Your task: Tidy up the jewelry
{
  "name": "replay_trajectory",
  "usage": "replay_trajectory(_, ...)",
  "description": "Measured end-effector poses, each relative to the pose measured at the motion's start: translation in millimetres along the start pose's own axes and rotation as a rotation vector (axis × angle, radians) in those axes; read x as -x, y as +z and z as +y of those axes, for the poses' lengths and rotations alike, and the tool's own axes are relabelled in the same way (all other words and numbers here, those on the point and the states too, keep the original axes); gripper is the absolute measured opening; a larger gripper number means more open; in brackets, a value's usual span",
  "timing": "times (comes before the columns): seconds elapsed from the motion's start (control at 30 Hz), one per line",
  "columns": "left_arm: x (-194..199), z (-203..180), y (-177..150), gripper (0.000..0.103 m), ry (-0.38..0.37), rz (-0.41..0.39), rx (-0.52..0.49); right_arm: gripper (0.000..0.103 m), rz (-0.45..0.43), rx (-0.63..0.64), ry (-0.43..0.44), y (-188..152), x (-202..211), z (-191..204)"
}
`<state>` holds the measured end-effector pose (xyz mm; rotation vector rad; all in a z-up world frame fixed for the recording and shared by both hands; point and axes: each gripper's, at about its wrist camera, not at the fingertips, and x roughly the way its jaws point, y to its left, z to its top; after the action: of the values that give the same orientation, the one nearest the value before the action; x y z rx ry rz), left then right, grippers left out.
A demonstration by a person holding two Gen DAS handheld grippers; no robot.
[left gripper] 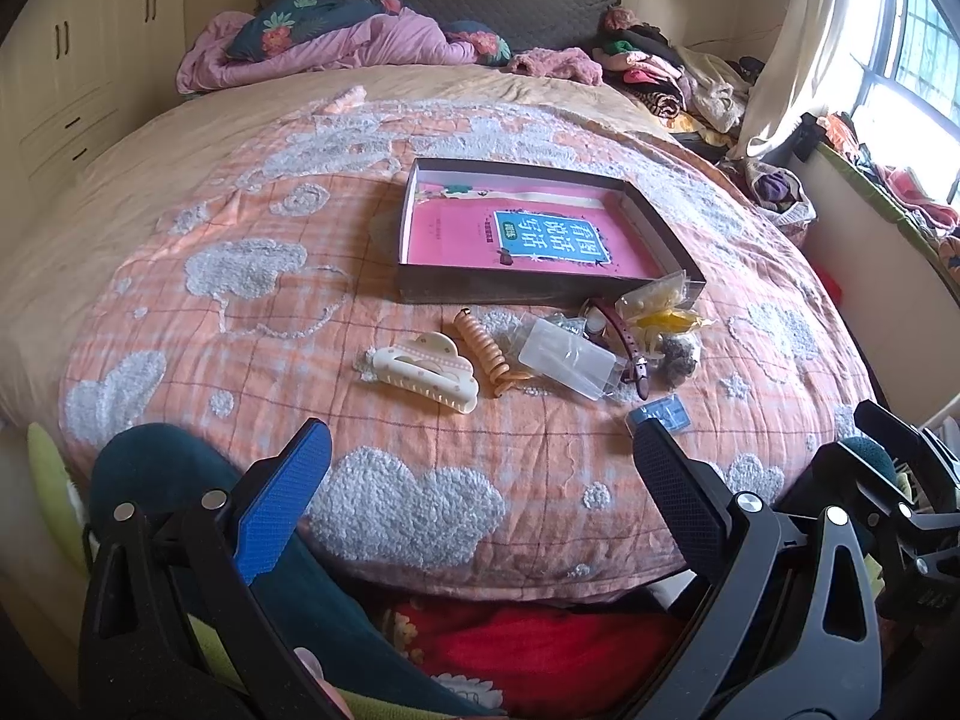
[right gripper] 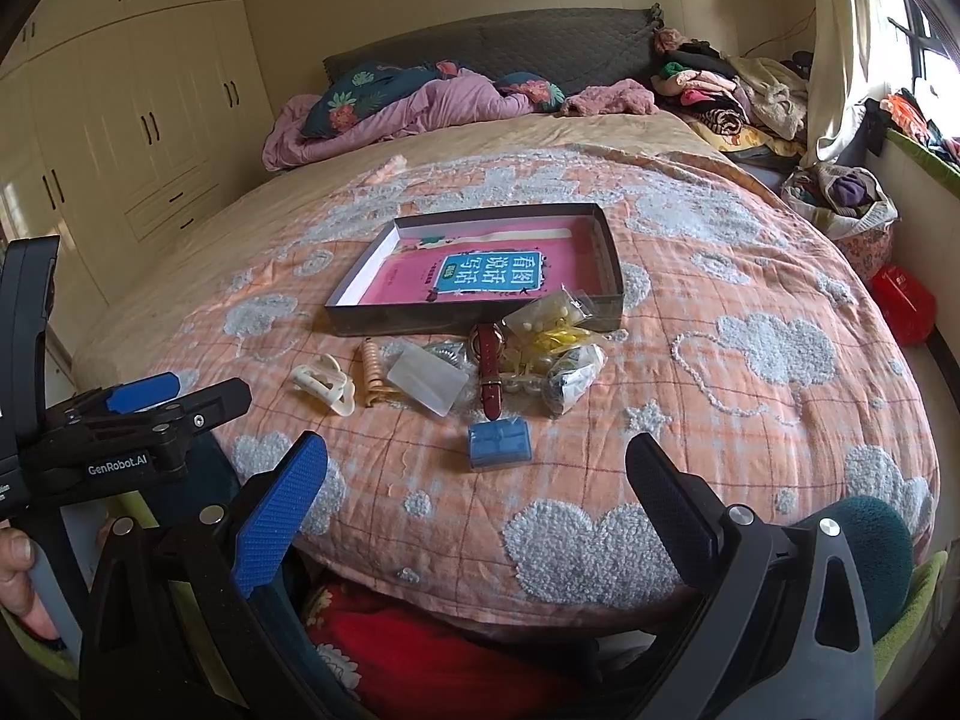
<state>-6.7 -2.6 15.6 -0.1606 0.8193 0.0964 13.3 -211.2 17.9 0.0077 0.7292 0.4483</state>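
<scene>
A shallow dark box point(left gripper: 456, 291) point(right gripper: 360, 321) with a pink book inside lies on the bed. In front of it lie a cream hair claw point(left gripper: 429, 372) point(right gripper: 324, 384), an orange spiral hair tie point(left gripper: 483, 351) point(right gripper: 373, 375), a clear plastic case point(left gripper: 567, 360) point(right gripper: 429, 384), a red-strapped watch point(left gripper: 630, 348) point(right gripper: 489, 363), small bags of beads point(left gripper: 657, 306) point(right gripper: 549, 321) and a small blue box point(left gripper: 660, 414) point(right gripper: 500, 445). My left gripper point(left gripper: 480, 462) and right gripper point(right gripper: 477, 468) are open and empty at the bed's near edge, short of the items.
The orange quilt with cloud patches point(left gripper: 240, 300) covers the bed. Pillows and a pink duvet point(left gripper: 336, 42) lie at the headboard. Piled clothes point(left gripper: 672, 78) sit at the far right by the window. Wardrobes point(right gripper: 120, 120) stand on the left.
</scene>
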Motion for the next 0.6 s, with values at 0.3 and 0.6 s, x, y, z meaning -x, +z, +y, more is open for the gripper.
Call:
replay_trajectory(0.3,0.3,2.6,0.5,0.094,0.009,-0.008,0.009,0.099,-0.009,-0.011,-0.004,3.6,-1.2,-4.7)
replay_trajectory(0.6,-10.3,31.1,12.2,0.094,0.056,-0.001,0.04,0.099,-0.028,-0.014,0.002,26.0,-8.2,-13.9)
